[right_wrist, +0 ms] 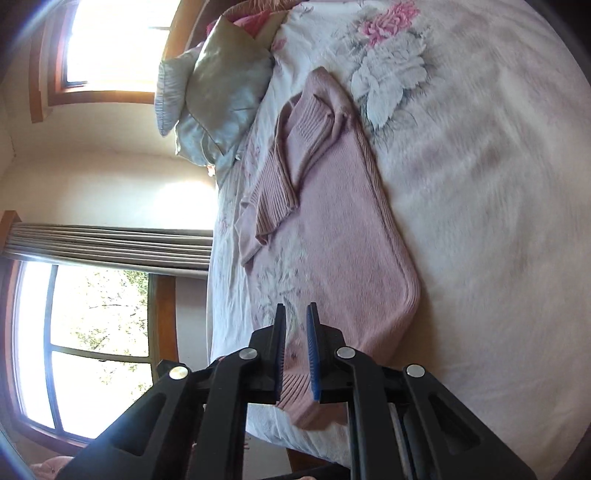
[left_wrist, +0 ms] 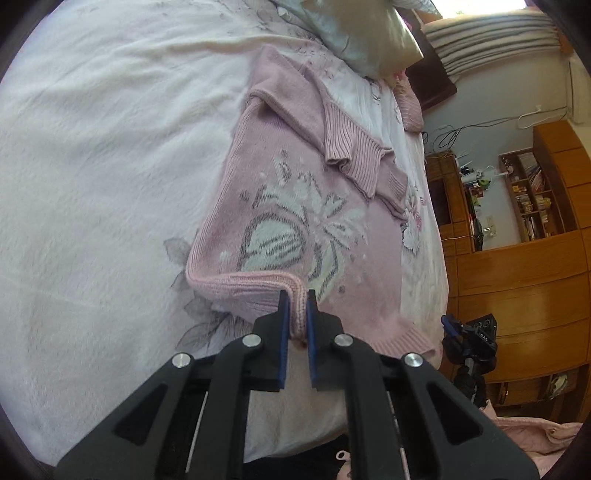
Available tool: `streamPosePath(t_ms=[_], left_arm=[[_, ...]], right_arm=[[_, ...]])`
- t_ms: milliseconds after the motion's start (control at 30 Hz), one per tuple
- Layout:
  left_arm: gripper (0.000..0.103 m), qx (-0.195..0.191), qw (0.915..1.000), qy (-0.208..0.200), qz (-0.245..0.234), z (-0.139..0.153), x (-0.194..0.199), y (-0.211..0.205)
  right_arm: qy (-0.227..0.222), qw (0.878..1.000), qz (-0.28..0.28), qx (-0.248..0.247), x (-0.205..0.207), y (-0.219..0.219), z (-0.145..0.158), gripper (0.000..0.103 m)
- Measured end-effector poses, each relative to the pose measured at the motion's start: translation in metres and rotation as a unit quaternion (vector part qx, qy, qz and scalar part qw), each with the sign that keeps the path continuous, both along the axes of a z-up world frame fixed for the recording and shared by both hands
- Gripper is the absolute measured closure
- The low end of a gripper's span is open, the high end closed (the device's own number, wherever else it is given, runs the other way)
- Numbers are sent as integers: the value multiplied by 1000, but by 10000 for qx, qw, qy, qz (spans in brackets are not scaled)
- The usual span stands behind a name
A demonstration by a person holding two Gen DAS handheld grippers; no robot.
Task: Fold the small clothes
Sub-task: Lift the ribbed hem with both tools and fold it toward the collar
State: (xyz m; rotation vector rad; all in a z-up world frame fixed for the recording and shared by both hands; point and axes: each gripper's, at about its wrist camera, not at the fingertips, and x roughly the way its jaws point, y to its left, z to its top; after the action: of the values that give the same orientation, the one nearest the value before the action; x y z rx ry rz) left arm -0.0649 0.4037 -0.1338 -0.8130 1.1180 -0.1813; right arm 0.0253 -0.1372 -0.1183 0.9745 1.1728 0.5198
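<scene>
- The pink sweater [left_wrist: 317, 236] lay flat on the bed [left_wrist: 92, 184], just below the pillow [left_wrist: 362, 33], its sleeves already folded across the body.
- The left gripper [left_wrist: 296, 314] pinched the hem corner, rolled up off the bed; the right gripper [right_wrist: 296, 332] clamped the ribbed hem at the other corner.
- Judged step: the bottom-to-top fold was beginning — next, both corners would need carrying evenly toward the collar.
- No writing on the sweater; white marks on the tripod head [left_wrist: 476, 339] were unreadable.
</scene>
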Motion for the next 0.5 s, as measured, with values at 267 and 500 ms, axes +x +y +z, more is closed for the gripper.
streamPosePath(t_ms=[267,500], left_arm=[[96,235,9986,368,-292,-20,41,-11],[94,332,9965,571,-506,-33,6,-20]], right_arm=[[807,9807,1071,-1420,11,25,-19,48],[1407,9696,1222,-1587,-54,45,-55,42]])
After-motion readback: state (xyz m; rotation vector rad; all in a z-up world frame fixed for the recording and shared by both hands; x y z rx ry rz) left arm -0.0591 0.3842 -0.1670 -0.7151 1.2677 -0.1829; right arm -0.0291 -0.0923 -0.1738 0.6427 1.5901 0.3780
